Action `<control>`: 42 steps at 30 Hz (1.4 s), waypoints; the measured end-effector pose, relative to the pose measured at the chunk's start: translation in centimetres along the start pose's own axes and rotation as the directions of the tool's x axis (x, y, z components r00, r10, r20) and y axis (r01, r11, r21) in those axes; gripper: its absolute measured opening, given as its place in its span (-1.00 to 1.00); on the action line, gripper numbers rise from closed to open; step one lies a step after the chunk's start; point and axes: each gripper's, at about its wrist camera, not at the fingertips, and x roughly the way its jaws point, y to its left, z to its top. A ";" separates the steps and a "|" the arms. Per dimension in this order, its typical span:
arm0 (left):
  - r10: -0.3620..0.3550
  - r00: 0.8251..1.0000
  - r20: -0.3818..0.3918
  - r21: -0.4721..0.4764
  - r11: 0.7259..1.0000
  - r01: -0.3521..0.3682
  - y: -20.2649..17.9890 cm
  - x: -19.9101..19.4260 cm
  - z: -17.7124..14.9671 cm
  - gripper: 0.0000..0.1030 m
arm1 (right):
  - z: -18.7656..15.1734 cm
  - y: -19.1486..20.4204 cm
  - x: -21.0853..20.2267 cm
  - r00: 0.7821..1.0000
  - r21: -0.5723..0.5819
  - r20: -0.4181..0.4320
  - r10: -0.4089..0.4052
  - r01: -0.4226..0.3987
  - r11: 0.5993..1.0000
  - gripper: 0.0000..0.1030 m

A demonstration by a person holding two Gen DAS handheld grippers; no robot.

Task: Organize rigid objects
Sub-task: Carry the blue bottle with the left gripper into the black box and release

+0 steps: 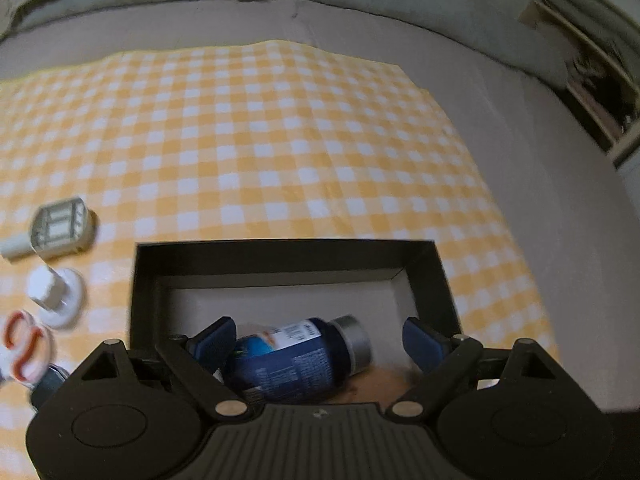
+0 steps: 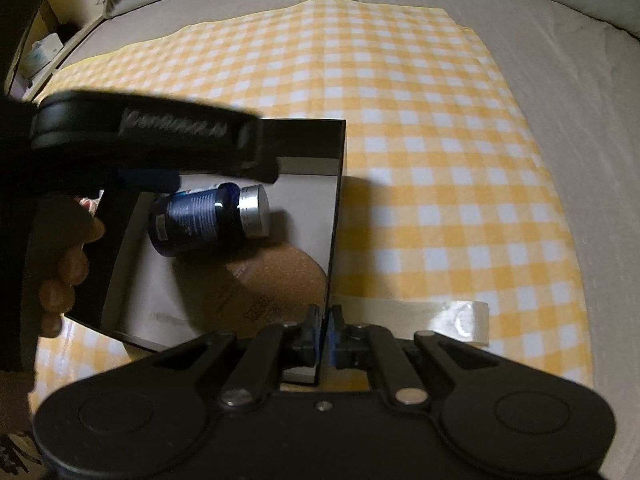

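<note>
One bottle (image 1: 296,356) btwn open left claw (image 1: 320,344)

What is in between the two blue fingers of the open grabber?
In the left wrist view, a dark blue bottle with a silver cap lies on its side in the black box, between the left gripper's open fingers, unpinched.

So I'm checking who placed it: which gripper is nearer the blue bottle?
Left. The left gripper hovers open right over the blue bottle in the black box; the right gripper pinches the box's wall.
</note>
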 end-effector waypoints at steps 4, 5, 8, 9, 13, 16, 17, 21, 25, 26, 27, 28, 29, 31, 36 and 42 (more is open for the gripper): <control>0.014 1.000 -0.007 0.064 0.998 -0.013 0.2 -1.2 -0.1 0.66 | 0.1 0.2 -0.1 1.000 -0.006 -0.001 -0.004 0.004 1.000 -0.89; 0.014 1.000 -0.011 0.072 0.997 -0.013 0.3 -1.6 0.1 0.66 | 0.1 0.2 -0.1 1.000 -0.006 -0.001 -0.005 0.005 1.000 -0.89; 0.015 0.999 -0.032 0.094 0.995 -0.012 0.5 -2.4 -0.1 0.66 | 0.0 0.3 -0.1 1.000 -0.007 -0.001 -0.008 0.008 1.000 -0.89; 0.017 0.999 -0.043 0.101 0.995 -0.012 0.6 -2.7 -0.2 0.66 | 0.0 0.3 -0.1 1.000 -0.007 0.000 -0.008 0.008 1.000 -0.89; 0.019 0.996 -0.084 0.113 0.994 -0.010 1.1 -3.2 -0.8 0.59 | 0.0 0.4 0.0 1.000 -0.011 -0.001 -0.014 0.014 1.000 -0.89; 0.030 0.994 -0.110 0.106 0.994 -0.018 1.3 -3.0 -1.0 0.56 | 0.0 0.7 0.1 1.000 -0.015 -0.003 -0.022 0.021 1.000 -0.90; 0.034 0.993 -0.116 0.104 0.994 -0.022 1.3 -2.8 -1.0 0.55 | 0.0 0.8 0.1 1.000 -0.016 -0.003 -0.022 0.022 1.000 -0.90; 0.051 0.990 -0.134 0.102 0.994 -0.038 1.2 -1.8 -0.9 0.49 | 0.0 0.8 0.1 1.000 -0.017 -0.003 -0.023 0.023 1.000 -0.90; 0.044 0.984 -0.170 0.102 0.994 -0.027 1.0 -0.6 -1.3 0.49 | 0.0 0.9 0.1 1.000 -0.018 -0.002 -0.022 0.022 1.000 -0.90; 0.034 0.984 -0.176 0.095 0.995 -0.017 1.0 -0.2 -1.3 0.49 | 0.0 0.9 0.0 1.000 -0.018 -0.003 -0.023 0.023 1.000 -0.90; 0.023 0.984 -0.174 0.084 0.996 -0.008 0.9 0.0 -1.3 0.49 | 0.0 0.9 0.0 1.000 -0.018 -0.002 -0.023 0.023 1.000 -0.90; 0.023 0.986 -0.165 0.077 0.997 -0.010 0.9 0.2 -1.3 0.49 | 0.0 0.9 0.0 1.000 -0.019 -0.002 -0.022 0.022 1.000 -0.90; 0.016 0.988 -0.152 0.072 0.997 -0.005 0.8 0.3 -1.2 0.49 | 0.0 0.9 0.0 1.000 -0.019 -0.002 -0.022 0.022 1.000 -0.90; -0.022 0.990 -0.136 0.050 0.998 0.029 0.8 0.6 -1.0 0.49 | 0.0 0.9 0.0 1.000 -0.017 -0.002 -0.022 0.022 1.000 -0.90; -0.081 0.992 -0.094 0.008 0.997 0.082 0.5 1.4 -0.5 0.49 | 0.0 0.9 0.0 1.000 -0.023 -0.001 -0.023 0.023 0.999 -0.90; -0.128 0.991 -0.036 -0.004 0.992 0.127 -0.1 2.5 0.3 0.49 | -0.1 1.0 0.0 1.000 -0.027 0.002 -0.020 0.020 0.999 -0.90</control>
